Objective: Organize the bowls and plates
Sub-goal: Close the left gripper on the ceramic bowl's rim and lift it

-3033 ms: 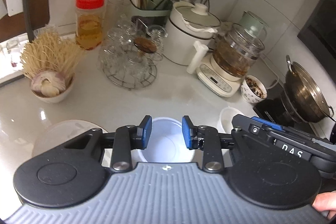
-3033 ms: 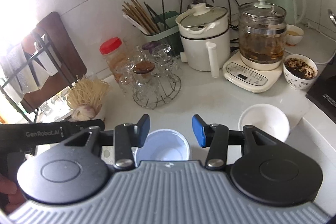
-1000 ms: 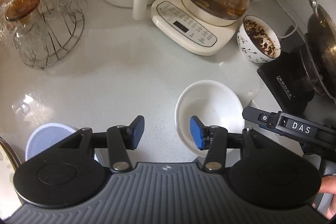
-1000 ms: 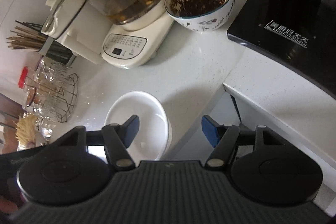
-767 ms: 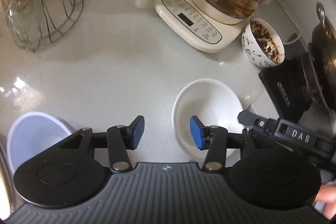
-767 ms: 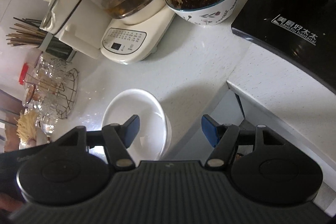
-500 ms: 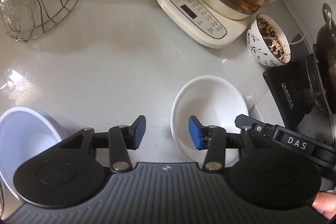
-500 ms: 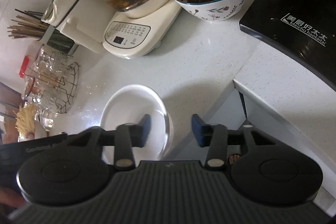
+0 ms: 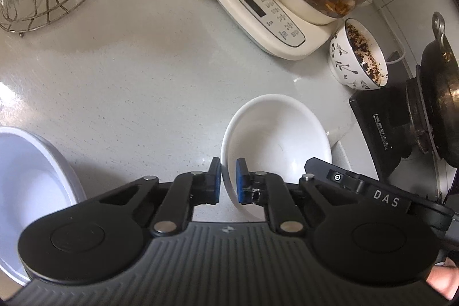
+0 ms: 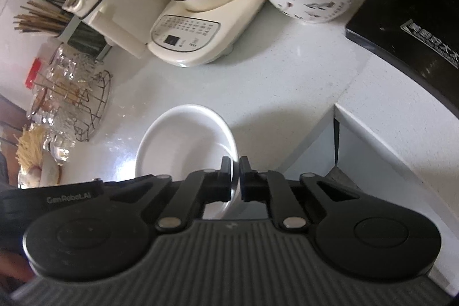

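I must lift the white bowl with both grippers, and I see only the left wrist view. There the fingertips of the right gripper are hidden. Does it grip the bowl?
Observer: Yes. In the right wrist view the right gripper has just closed its jaws on the rim of the white bowl, with one finger inside and one outside.
Operator: Thank you. My view cuts the wire rack at the picture's edge. What stands on its far side, away from the bowl?
Observer: Past the wire rack stands a bowl of dry noodles, at the left edge of the right wrist view.
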Tool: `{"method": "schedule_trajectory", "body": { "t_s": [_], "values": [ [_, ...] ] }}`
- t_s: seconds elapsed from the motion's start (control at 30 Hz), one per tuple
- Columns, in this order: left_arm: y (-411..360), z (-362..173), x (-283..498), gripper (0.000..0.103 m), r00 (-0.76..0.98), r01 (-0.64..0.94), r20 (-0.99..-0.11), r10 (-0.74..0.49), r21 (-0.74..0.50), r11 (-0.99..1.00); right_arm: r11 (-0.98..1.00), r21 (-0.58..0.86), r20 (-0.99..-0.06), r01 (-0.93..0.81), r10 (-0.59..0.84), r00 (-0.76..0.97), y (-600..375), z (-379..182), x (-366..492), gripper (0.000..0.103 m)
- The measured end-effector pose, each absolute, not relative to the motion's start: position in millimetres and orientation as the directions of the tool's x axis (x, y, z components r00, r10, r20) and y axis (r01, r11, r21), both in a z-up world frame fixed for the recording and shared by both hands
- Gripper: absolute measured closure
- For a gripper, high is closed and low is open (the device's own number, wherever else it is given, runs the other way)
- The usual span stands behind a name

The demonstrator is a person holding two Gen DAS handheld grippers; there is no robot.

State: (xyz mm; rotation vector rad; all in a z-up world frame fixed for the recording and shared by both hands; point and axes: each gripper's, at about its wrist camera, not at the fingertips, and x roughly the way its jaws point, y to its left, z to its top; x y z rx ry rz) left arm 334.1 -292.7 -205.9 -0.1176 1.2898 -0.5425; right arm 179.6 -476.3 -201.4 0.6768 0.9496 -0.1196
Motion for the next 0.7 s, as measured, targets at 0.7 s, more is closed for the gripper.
{"method": "schedule_trajectory", "body": {
  "t_s": [0.7],
  "values": [
    [-225.7, -142.7, 315.2, 0.09, 0.256, 0.252, -0.811, -0.526, -0.469, 0.846, 0.851, 0.468, -0.721, 0.238, 0.212, 0.659, -434.9, -137.8, 176.4, 0.095]
  ]
}}
